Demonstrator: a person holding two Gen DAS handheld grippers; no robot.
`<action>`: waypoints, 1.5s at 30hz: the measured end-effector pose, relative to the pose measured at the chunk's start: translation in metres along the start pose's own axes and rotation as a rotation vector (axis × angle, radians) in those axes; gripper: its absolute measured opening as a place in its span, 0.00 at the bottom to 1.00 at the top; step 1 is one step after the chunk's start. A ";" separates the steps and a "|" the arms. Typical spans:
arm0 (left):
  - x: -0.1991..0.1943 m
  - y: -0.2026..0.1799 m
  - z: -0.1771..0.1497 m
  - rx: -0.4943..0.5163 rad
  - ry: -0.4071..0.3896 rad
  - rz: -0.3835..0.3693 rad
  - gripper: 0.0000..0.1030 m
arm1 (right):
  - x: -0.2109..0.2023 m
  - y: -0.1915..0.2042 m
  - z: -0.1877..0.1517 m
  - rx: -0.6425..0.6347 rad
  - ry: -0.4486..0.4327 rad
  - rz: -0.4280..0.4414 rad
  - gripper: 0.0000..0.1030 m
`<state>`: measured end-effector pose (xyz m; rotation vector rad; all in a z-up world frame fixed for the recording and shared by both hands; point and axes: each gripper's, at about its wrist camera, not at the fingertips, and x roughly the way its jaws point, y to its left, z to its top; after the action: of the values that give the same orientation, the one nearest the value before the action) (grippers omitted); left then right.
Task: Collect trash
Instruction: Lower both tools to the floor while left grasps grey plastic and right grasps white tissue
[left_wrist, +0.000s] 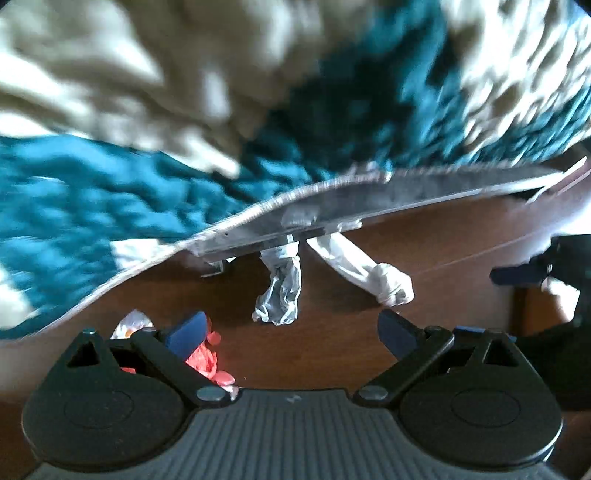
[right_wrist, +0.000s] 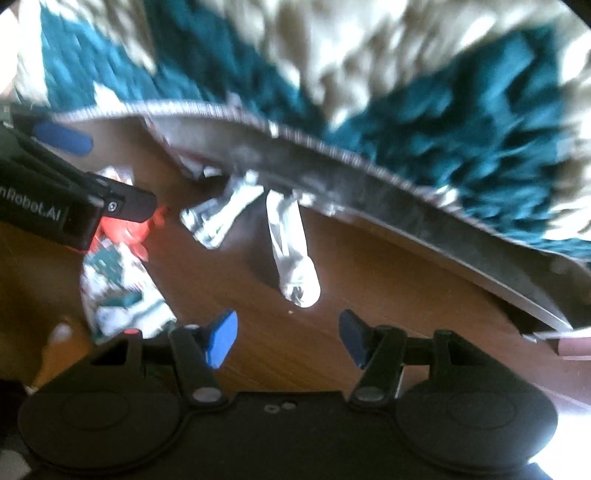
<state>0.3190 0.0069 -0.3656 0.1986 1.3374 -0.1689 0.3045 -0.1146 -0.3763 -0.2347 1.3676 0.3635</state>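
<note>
Left gripper (left_wrist: 291, 332): jaws spread wide, nothing between the blue pads, hanging low over the wood floor (left_wrist: 332, 350). In the right wrist view it pokes in from the left edge (right_wrist: 110, 177), with one blue pad showing above its black body.

Right gripper (right_wrist: 288, 338): also spread apart and holding nothing, just bare floor (right_wrist: 295, 354) between its pads.

Silver wrapper A (left_wrist: 279, 291): crumpled, foil-looking, lying on the floor right at the rug's edge, with its top end tucked under the lifted border. It's straight ahead of the left gripper; in the right view I think it's the left one of the pair (right_wrist: 221, 214).

Silver wrapper B (left_wrist: 373, 273): longer twisted piece just beside A, also running out from under the rug edge. In the right view it sits dead ahead of the right gripper (right_wrist: 291, 251), apart from the pads.

Red wrapper (left_wrist: 207, 362): red/orange plastic thing on the floor, right under the left gripper's left pad. Can't tell if it's touching. Shows in the right view next to the left gripper's tip (right_wrist: 136, 236).

Printed wrapper (right_wrist: 122, 295): white-and-green packet on the floor near the red one, pretty blurry.

Rug (left_wrist: 110, 184): shaggy teal-and-cream, with the edge curled up off the floor showing its grey underside (right_wrist: 369, 192).
</note>
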 end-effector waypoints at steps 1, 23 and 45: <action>0.009 -0.001 0.000 0.009 0.004 0.001 0.97 | 0.008 -0.002 0.001 -0.002 0.006 0.000 0.59; 0.143 -0.011 0.004 0.092 0.024 0.060 0.86 | 0.132 0.001 0.024 -0.176 0.034 -0.005 0.58; 0.162 0.016 -0.014 -0.055 0.128 -0.003 0.12 | 0.138 0.011 0.022 -0.057 0.105 -0.071 0.18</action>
<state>0.3457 0.0249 -0.5256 0.1634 1.4677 -0.1231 0.3424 -0.0800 -0.5070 -0.3526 1.4488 0.3343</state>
